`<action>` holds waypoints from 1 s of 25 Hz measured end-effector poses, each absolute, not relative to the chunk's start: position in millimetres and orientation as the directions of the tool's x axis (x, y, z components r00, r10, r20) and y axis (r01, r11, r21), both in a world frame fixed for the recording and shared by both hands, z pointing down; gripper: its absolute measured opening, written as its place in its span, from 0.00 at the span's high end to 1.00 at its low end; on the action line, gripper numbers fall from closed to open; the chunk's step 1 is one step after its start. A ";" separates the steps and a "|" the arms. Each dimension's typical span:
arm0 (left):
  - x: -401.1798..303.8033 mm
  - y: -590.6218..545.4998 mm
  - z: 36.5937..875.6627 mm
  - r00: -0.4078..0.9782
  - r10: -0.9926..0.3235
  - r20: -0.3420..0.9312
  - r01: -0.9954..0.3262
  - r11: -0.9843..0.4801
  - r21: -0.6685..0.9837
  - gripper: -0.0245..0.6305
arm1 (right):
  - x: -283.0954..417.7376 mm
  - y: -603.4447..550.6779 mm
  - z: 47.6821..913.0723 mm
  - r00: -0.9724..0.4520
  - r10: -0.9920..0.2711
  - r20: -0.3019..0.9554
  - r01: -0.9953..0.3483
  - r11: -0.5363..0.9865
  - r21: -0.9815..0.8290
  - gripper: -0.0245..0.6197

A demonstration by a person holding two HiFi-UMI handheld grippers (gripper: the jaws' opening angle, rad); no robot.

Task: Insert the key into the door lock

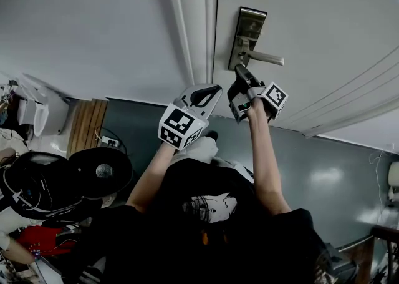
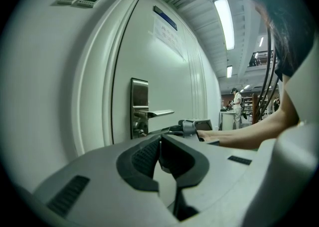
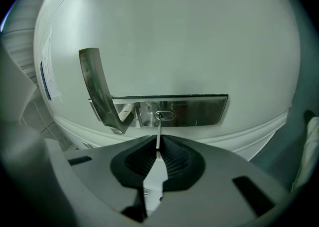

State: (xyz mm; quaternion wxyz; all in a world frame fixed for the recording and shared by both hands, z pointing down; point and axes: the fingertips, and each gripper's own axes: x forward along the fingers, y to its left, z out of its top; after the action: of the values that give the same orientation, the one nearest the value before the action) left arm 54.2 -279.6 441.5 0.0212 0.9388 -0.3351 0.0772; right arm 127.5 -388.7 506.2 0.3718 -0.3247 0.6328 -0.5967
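Observation:
A steel lock plate [image 1: 249, 27] with a lever handle [image 1: 265, 58] is mounted on the white door [image 1: 312, 14]. My right gripper [image 1: 240, 73] is right below the handle, pointing at the plate. It is shut on a silver key [image 3: 158, 138]. The key's blade tip touches the keyhole [image 3: 164, 115] in the lock plate [image 3: 199, 111]; how deep it sits I cannot tell. The lever handle [image 3: 97, 89] hangs left of the keyhole. My left gripper [image 1: 214, 91] hovers beside the door frame, left of the right gripper [image 2: 192, 127]. Its jaws [image 2: 160, 142] are shut with nothing between them.
The white door frame [image 1: 193, 20] runs left of the lock. At the left of the floor are a white fixture [image 1: 43, 113], a wooden panel [image 1: 87, 127] and black round cases [image 1: 100, 170]. A paper notice [image 2: 167, 31] hangs on the door. A person [image 2: 237, 100] stands far down the hall.

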 end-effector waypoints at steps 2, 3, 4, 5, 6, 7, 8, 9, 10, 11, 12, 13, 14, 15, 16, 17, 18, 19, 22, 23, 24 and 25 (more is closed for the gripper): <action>55.2 -280.8 439.1 0.763 -0.627 0.155 -0.633 -0.774 -0.014 0.94 | 127.8 -389.6 503.5 -0.516 -0.852 -0.090 0.029 0.087 -0.996 0.93; 55.1 -277.4 435.1 0.764 -0.628 0.150 -0.633 -0.774 -0.017 0.94 | 127.1 -386.8 498.8 -0.518 -0.850 -0.094 0.027 0.093 -0.995 0.93; 54.4 -270.6 429.3 0.764 -0.629 0.144 -0.633 -0.773 -0.022 0.94 | 125.9 -381.0 491.8 -0.519 -0.849 -0.100 0.028 0.100 -0.995 0.93; 53.2 -261.8 422.8 0.763 -0.631 0.138 -0.634 -0.773 -0.027 0.94 | 124.4 -373.6 483.8 -0.518 -0.848 -0.107 0.032 0.105 -0.994 0.93; 52.0 -254.1 417.7 0.762 -0.633 0.135 -0.635 -0.772 -0.032 0.94 | 123.2 -367.7 477.1 -0.517 -0.848 -0.114 0.041 0.108 -0.993 0.93; 51.4 -250.6 415.7 0.761 -0.634 0.135 -0.636 -0.771 -0.035 0.94 | 122.4 -366.3 473.9 -0.515 -0.849 -0.119 0.051 0.108 -0.993 0.93; 51.4 -251.8 416.7 0.761 -0.634 0.138 -0.636 -0.771 -0.036 0.94 | 122.2 -369.5 474.2 -0.512 -0.851 -0.121 0.059 0.105 -0.993 0.93; 51.7 -255.5 419.2 0.761 -0.633 0.142 -0.636 -0.771 -0.036 0.94 | 122.2 -375.1 476.5 -0.508 -0.853 -0.121 0.066 0.102 -0.993 0.93; 51.9 -258.9 421.7 0.760 -0.633 0.145 -0.635 -0.771 -0.036 0.94 | 122.5 -380.2 479.0 -0.505 -0.855 -0.122 0.072 0.099 -0.992 0.93; 51.8 -260.6 423.3 0.760 -0.633 0.147 -0.636 -0.771 -0.038 0.94 | 122.8 -383.3 480.8 -0.501 -0.857 -0.125 0.079 0.098 -0.992 0.93; 51.6 -260.5 423.9 0.759 -0.635 0.148 -0.636 -0.770 -0.040 0.94 | 123.2 -384.4 482.0 -0.497 -0.858 -0.127 0.084 0.098 -0.992 0.93; 51.3 -259.9 424.2 0.757 -0.636 0.148 -0.637 -0.769 -0.043 0.94 | 123.7 -384.6 483.0 -0.495 -0.859 -0.128 0.087 0.097 -0.991 0.93; 51.2 -260.0 424.6 0.756 -0.637 0.149 -0.638 -0.768 -0.046 0.94 | 124.1 -384.8 484.3 -0.495 -0.860 -0.128 0.086 0.098 -0.992 0.93; 51.0 -261.1 425.1 0.755 -0.639 0.149 -0.640 -0.767 -0.047 0.94 | 124.5 -385.5 485.6 -0.495 -0.860 -0.127 0.082 0.100 -0.992 0.93; 50.8 -262.8 425.6 0.754 -0.640 0.149 -0.641 -0.766 -0.048 0.94 | 124.5 -386.7 486.7 -0.495 -0.859 -0.127 0.078 0.102 -0.992 0.93; 50.5 -264.7 425.6 0.753 -0.641 0.150 -0.642 -0.765 -0.047 0.94 | 124.2 -387.9 487.1 -0.495 -0.859 -0.128 0.075 0.105 -0.992 0.93; 50.4 -266.2 425.2 0.752 -0.642 0.151 -0.643 -0.764 -0.046 0.94 | 124.0 -389.0 487.1 -0.494 -0.860 -0.128 0.071 0.106 -0.992 0.93; 50.7 -267.4 424.4 0.752 -0.642 0.152 -0.643 -0.764 -0.045 0.94 | 124.3 -390.1 487.2 -0.492 -0.862 -0.125 0.064 0.107 -0.992 0.93; 52.7 -270.5 423.3 0.753 -0.639 0.158 -0.641 -0.766 -0.043 0.94 | 126.9 -392.3 488.8 -0.483 -0.869 -0.104 0.032 0.101 -0.994 0.93; 53.4 -271.4 423.6 0.754 -0.638 0.160 -0.640 -0.767 -0.042 0.94 | 127.6 -391.9 489.4 -0.485 -0.869 -0.096 0.018 0.100 -0.995 0.92; 54.2 -272.0 423.9 0.754 -0.637 0.161 -0.640 -0.768 -0.040 0.94 | 128.4 -390.8 490.7 -0.490 -0.867 -0.088 0.001 0.100 -0.995 0.89; 54.9 -271.8 424.0 0.754 -0.636 0.162 -0.639 -0.768 -0.038 0.94 | 129.3 -388.6 492.2 -0.496 -0.865 -0.080 -0.018 0.102 -0.995 0.87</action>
State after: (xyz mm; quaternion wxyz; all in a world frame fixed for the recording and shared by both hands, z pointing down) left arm 54.9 -271.8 424.0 0.0098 0.9365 -0.3405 0.0830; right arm 129.3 -388.6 492.2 0.3677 -0.3421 0.6449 -0.5761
